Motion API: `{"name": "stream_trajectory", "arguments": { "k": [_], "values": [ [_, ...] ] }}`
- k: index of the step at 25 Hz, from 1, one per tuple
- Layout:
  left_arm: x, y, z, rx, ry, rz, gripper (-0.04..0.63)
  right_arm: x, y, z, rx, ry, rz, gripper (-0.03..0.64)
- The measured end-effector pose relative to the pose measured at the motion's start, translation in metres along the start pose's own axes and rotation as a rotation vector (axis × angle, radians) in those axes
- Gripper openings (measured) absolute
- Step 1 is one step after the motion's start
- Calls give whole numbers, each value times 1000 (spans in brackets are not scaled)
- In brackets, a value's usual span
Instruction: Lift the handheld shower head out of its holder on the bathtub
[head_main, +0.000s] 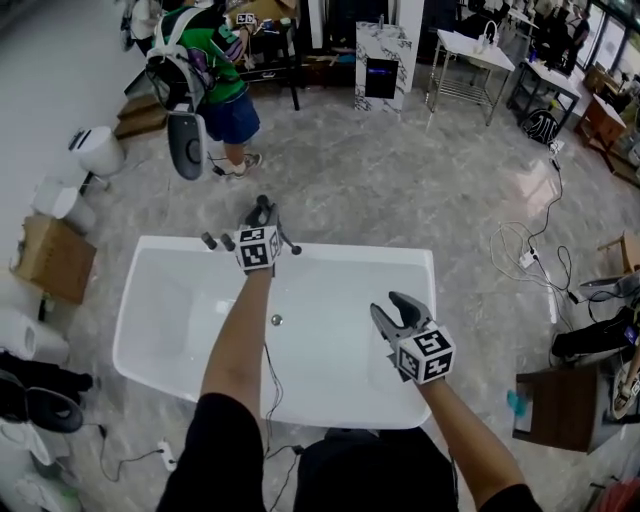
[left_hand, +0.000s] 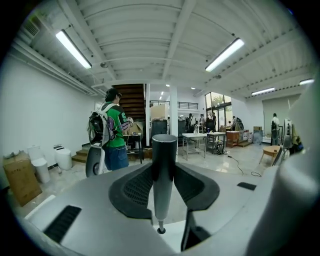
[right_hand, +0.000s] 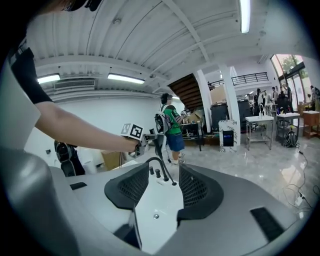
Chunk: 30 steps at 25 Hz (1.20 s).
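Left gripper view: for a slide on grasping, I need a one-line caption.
The left gripper clamps the grey handheld shower head upright between its pads, with a person in green beyond.

Bathtub (head_main: 150, 325): glossy white, smooth. Shower head (left_hand: 163, 170): matt dark-grey metal w/ slight sheen. Floor (head_main: 400, 190): polished grey stone-look, reflective. Box (head_main: 55, 262): brown cardboard, matt.

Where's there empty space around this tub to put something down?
The bathtub is bare left of the drain, and so is the floor beyond its far rim. Crowded: the taps there, where the left tongs grip the shower head; cables clutter the right.
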<state>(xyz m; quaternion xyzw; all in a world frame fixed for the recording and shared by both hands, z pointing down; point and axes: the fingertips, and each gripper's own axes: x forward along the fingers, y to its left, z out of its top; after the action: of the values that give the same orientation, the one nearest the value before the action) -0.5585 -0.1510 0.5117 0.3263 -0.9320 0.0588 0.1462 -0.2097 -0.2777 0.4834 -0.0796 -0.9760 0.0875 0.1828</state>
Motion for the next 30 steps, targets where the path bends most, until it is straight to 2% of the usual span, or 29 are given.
{"name": "stream_trajectory", "arguments": {
  "k": [4, 7, 14, 23, 30],
  "values": [
    [-15, 12, 34, 34, -38, 12, 127, -2, 12, 20, 16, -37, 33, 143],
    [-30, 12, 47, 14, -58, 26, 127, -8, 13, 32, 67, -63, 54, 105],
    [-65, 6, 73, 46, -88, 21, 127, -22, 9, 57, 39, -105, 17, 14],
    [-95, 7, 110, 87, -129, 15, 127, -24, 25, 77, -103, -154, 0, 0],
    [-110, 0, 106, 128, -118, 4, 127, -28, 31, 78, -119, -166, 0, 0]
  ]
}}
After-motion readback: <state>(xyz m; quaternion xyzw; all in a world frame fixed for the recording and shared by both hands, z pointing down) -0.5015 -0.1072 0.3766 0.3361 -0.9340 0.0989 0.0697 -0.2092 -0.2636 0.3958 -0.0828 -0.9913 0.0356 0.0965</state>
